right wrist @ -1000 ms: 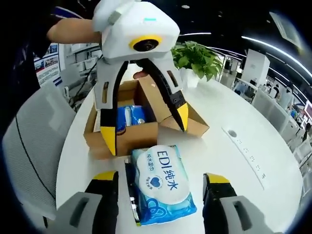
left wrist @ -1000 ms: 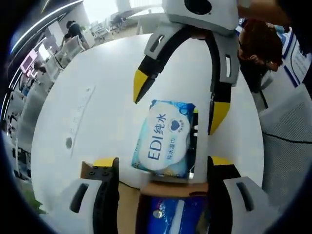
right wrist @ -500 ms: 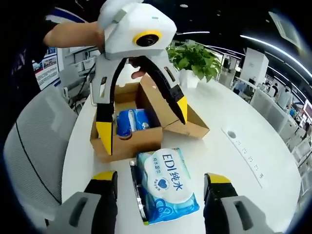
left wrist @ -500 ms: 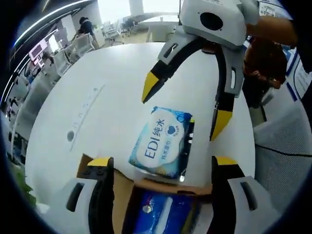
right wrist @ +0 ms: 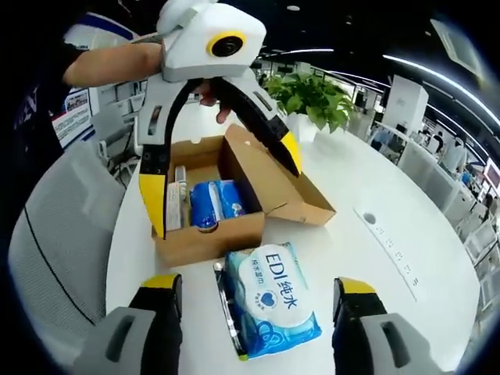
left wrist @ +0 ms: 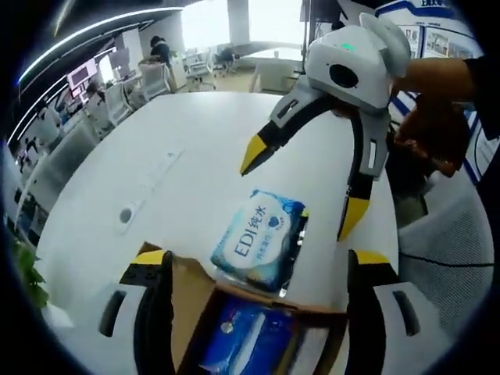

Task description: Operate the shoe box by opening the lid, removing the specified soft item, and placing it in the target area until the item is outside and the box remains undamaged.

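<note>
A: Wipes pack (right wrist: 272, 301), where does it lie?
B: Flat on the white worktop (right wrist: 375, 195), outside the shoe box (right wrist: 226, 207), just beside its front wall. In the right gripper view it sits between that view's own jaws, nearer the camera than the box.

A: And the right gripper (right wrist: 254, 289)?
B: Jaws spread wide, yellow-tipped, holding nothing; the pack lies loose between them. In the left gripper view the same gripper (left wrist: 301, 191) hangs above the pack (left wrist: 262, 242), white body at 1 o'clock, a hand (left wrist: 430, 129) gripping it.

A: The left gripper (left wrist: 258, 269)?
B: Also wide open and empty, poised over the box (left wrist: 234, 328). In the right gripper view it (right wrist: 223, 183) straddles the box from 12 o'clock.

A: Materials?
B: The pack is soft, glossy blue-and-white plastic, a rounded pillow shape. The box is plain brown cardboard, rectangular, its lid (right wrist: 273, 176) tipped back at an angle. Inside lie a blue wrapped bundle (right wrist: 211, 201) and something flat and pale at its left.

A: Farther off?
B: A leafy potted plant (right wrist: 312, 98) at 1 o'clock on the worktop.
</note>
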The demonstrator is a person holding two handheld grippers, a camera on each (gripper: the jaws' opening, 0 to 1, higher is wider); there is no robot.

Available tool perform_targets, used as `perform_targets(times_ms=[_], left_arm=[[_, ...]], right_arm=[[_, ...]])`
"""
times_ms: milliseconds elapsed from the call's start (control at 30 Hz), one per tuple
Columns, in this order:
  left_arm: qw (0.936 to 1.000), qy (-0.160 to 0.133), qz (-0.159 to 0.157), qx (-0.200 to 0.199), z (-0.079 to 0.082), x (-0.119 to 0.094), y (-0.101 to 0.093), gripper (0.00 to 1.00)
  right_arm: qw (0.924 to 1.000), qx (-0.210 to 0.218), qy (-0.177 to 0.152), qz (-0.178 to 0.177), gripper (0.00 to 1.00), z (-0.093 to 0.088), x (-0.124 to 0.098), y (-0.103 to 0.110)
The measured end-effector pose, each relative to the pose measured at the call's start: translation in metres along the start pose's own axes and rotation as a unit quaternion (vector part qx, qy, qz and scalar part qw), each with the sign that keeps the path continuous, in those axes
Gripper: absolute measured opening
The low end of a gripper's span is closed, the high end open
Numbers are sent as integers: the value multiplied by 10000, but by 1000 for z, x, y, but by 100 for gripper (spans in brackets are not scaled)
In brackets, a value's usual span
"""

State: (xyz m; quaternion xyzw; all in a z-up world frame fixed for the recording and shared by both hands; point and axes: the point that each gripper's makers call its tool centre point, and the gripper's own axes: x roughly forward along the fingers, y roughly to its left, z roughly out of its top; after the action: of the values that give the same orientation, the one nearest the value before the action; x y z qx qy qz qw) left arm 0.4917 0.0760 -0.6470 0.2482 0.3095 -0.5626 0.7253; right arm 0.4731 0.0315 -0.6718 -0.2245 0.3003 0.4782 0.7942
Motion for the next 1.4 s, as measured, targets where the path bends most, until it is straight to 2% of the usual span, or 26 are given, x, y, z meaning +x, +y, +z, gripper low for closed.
perform_targets(times_ms=[233,400,667,767,933,1400], left_arm=[[9991,-348,204,-130,3,-14,1,98],[9956,-726,383,-461,9,-27,6,99],[9929,-772,606,-678,-2,-45,5,99],[9911,-877,661,-746,-5,-51,4,99],[9894,-930,783,-792,-11,-62,3,99],[9781,-1353,1058,-1180,-26,-94,6,99]], right_arm=[[10000,-24,-88,-17,81,11,-2,5],[9998,17,-179,-86,84,20,-2,7],[9998,78,-39,-176,91,20,1,10],[9998,100,7,-181,95,20,1,11],[9997,142,-42,-204,98,25,1,12],[9997,131,-140,-157,97,37,8,17]])
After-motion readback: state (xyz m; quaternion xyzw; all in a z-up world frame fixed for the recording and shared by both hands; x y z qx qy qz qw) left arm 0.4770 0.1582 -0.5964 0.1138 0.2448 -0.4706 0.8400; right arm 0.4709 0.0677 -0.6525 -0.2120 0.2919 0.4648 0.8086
